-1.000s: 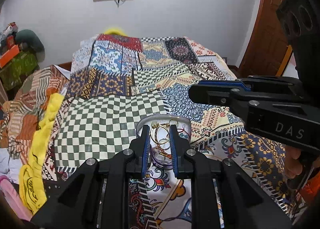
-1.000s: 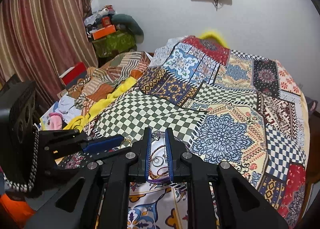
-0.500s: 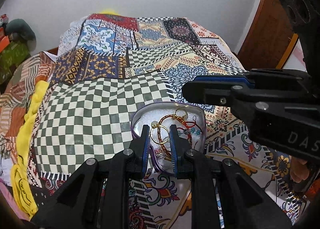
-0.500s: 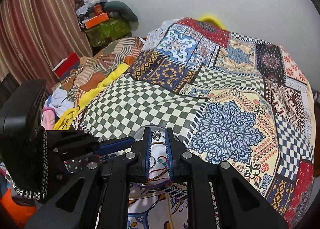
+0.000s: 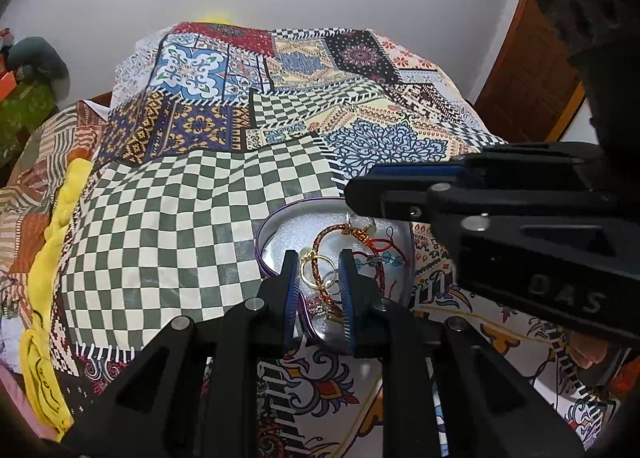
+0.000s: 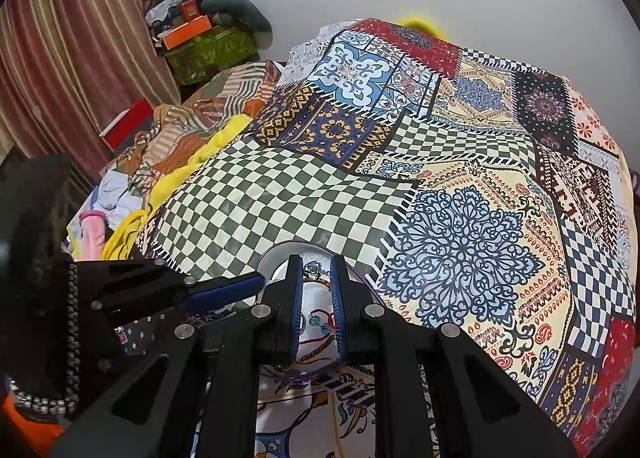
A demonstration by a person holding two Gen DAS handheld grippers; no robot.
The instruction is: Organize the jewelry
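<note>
pretty clearly a bedroom in someone's home: a bed under a patchwork bedspread [image 6: 460, 186], striped curtains [image 6: 72, 58] on one side, a wooden door [image 5: 532, 58], and boxes and clutter [image 6: 200, 34] piled against the white wall.

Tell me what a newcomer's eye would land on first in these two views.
First the patchwork bedspread, which fills most of both views with checks and medallions. Next the round silver tray near its front edge, holding a tangle of jewelry: a red braided bracelet, gold rings and blue beads. Both black tongs, left and right, point down over the tray, nearly shut with nothing held.
</note>
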